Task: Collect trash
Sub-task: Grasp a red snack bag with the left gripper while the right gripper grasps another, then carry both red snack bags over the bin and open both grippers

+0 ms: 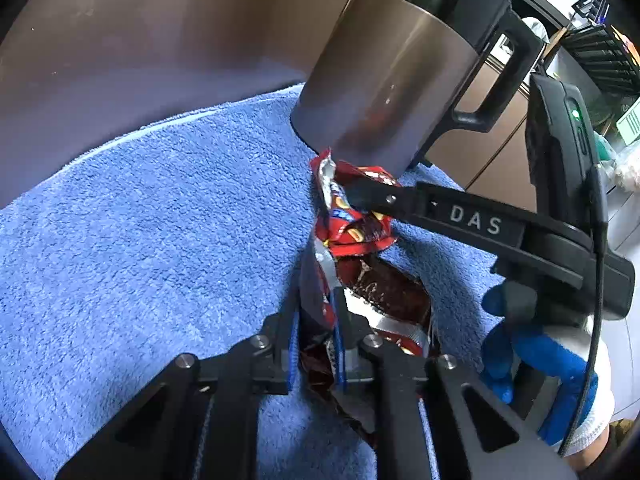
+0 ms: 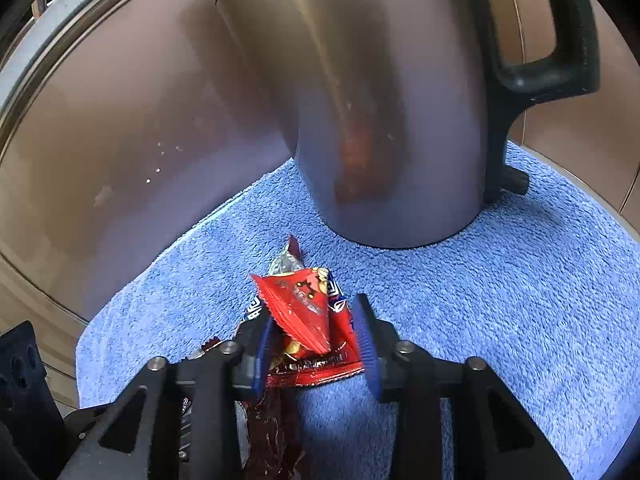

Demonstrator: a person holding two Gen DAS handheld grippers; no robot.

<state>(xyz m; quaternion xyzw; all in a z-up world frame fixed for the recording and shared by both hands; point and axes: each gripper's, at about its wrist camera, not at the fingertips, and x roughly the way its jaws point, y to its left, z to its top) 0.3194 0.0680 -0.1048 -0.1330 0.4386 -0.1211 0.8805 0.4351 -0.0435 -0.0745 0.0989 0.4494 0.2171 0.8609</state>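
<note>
A crumpled red snack wrapper (image 1: 352, 236) with a silver lining lies on a blue towel (image 1: 160, 220), right in front of a steel kettle (image 1: 392, 80). Its darker lower part (image 1: 384, 288) runs down between my left gripper's blue pads. My left gripper (image 1: 318, 312) is shut on that part. From the right, my right gripper (image 1: 360, 200) reaches in, held by a hand in a blue and white glove (image 1: 532, 356). In the right wrist view my right gripper (image 2: 314, 336) is shut on the wrapper's (image 2: 304, 300) red upper end. I cannot tell whether the wrapper is one piece or two.
The kettle (image 2: 380, 120), with a black handle (image 2: 560, 60), stands on the towel (image 2: 500, 280) just beyond the wrapper. A brown wall rises behind the towel. A black dish rack (image 1: 600, 52) and other items stand at the far right.
</note>
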